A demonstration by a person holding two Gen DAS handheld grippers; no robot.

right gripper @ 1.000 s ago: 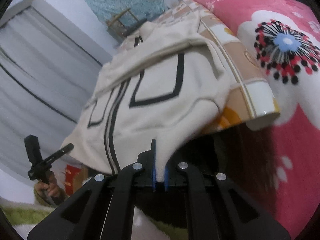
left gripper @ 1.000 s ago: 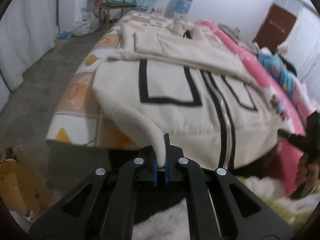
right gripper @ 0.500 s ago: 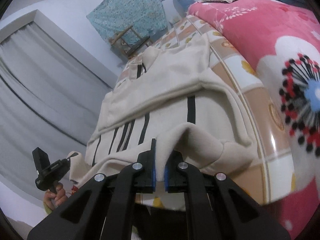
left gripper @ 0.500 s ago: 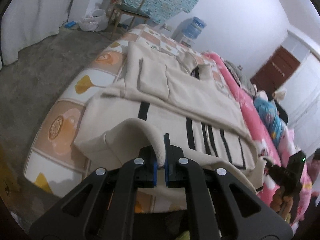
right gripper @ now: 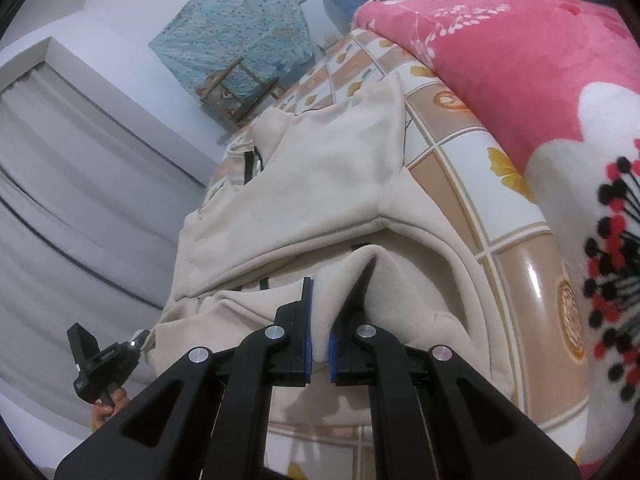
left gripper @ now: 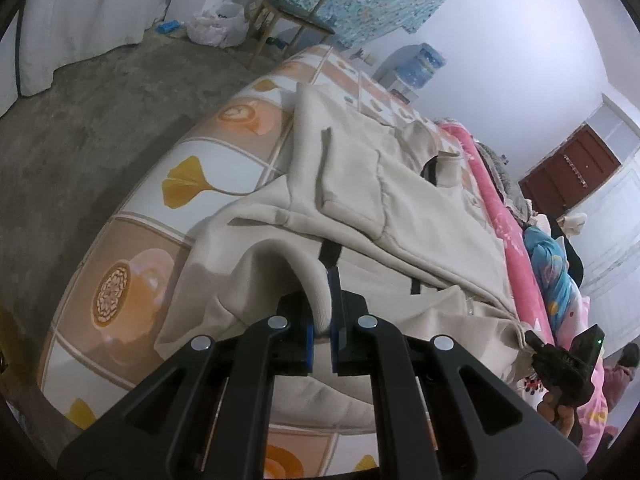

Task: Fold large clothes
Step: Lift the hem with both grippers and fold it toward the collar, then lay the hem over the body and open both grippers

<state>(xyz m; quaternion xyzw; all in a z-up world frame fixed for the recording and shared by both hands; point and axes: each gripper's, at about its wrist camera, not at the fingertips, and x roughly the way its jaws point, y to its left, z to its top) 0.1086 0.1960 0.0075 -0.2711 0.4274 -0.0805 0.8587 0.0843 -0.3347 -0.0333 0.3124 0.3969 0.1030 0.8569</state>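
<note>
A large cream jacket (left gripper: 404, 208) with black stripes lies on the bed, its sleeves folded over the body. It also shows in the right wrist view (right gripper: 320, 176). My left gripper (left gripper: 322, 320) is shut on the jacket's ribbed hem at its left corner and holds it raised over the lower body. My right gripper (right gripper: 319, 332) is shut on the hem at the right corner, lifted the same way. The hem bulges up between the two grips. The right gripper also shows in the left wrist view (left gripper: 568, 360), and the left gripper shows in the right wrist view (right gripper: 104, 360).
The bed has a tile-patterned sheet (left gripper: 192, 176) and a pink floral blanket (right gripper: 520, 64) along its far side. A wooden chair (left gripper: 296, 12) and a water bottle (left gripper: 424, 64) stand beyond the bed. White curtains (left gripper: 88, 20) hang by the concrete floor (left gripper: 92, 112).
Both grippers have lifted the hem from below the bed's edge and carried it up and forward over the jacket's lower half. The black stripes are now mostly covered.
</note>
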